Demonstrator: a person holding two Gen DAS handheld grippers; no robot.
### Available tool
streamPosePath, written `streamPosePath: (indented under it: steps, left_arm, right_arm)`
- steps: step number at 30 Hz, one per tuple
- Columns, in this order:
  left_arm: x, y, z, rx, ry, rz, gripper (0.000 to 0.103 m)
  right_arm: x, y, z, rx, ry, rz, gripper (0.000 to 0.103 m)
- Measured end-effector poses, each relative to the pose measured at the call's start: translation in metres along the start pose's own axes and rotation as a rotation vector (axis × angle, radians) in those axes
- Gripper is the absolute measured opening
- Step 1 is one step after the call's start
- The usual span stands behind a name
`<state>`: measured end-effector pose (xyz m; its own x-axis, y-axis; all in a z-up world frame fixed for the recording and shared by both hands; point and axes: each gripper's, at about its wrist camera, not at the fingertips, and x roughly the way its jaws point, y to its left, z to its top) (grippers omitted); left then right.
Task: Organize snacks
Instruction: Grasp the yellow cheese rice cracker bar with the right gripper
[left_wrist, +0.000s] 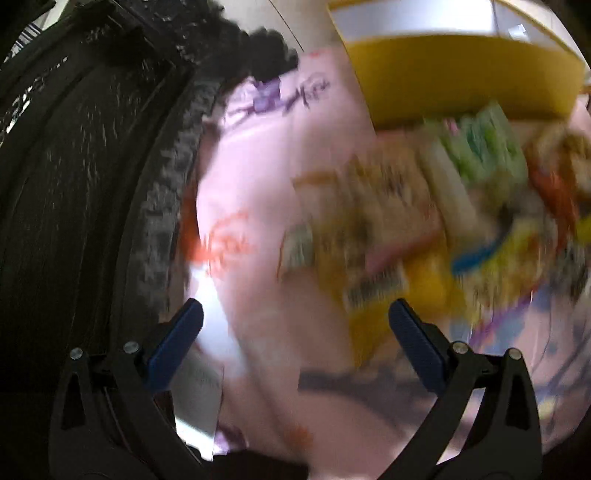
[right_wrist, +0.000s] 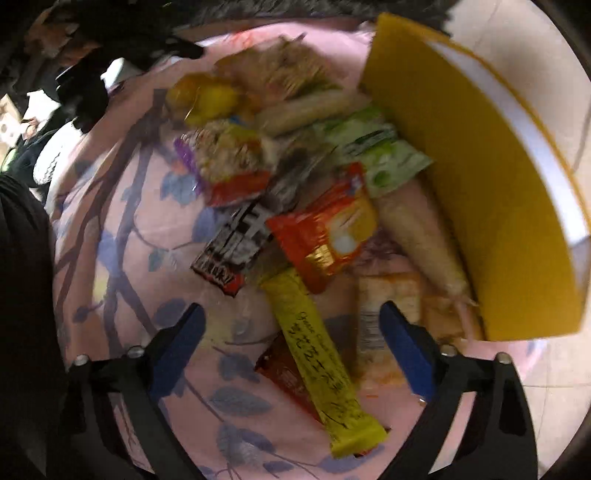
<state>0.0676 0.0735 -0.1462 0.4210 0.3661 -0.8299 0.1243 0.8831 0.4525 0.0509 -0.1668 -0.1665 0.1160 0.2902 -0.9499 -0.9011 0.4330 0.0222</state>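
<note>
A heap of snack packets lies on a pink flowered cloth (right_wrist: 122, 236). In the right wrist view I see a long yellow bar (right_wrist: 321, 354), an orange packet (right_wrist: 325, 229), a black-and-white packet (right_wrist: 236, 240), a green-and-white packet (right_wrist: 380, 155) and a pale long packet (right_wrist: 424, 236). My right gripper (right_wrist: 291, 317) is open just above the yellow bar, holding nothing. In the blurred left wrist view the snack heap (left_wrist: 424, 221) lies ahead to the right. My left gripper (left_wrist: 295, 314) is open and empty over the cloth (left_wrist: 258, 184).
A yellow box (right_wrist: 480, 192) with a white inside stands right of the heap; it also shows at the top of the left wrist view (left_wrist: 461, 74). Dark fabric (left_wrist: 74, 184) fills the left side there. A red packet (right_wrist: 284, 373) lies under the yellow bar.
</note>
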Motion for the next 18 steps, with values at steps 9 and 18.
streamPosePath:
  steps: [9,18]
  left_arm:
    - [0.006,-0.001,-0.036,-0.037,0.054,-0.03,0.101]
    - [0.013,-0.004,-0.026,0.01,-0.069,-0.12,0.101]
  right_arm:
    - [0.025,-0.005,-0.007,-0.037,0.083,0.014,0.044]
    - [-0.015,0.007,-0.019,0.315,0.058,-0.018,0.021]
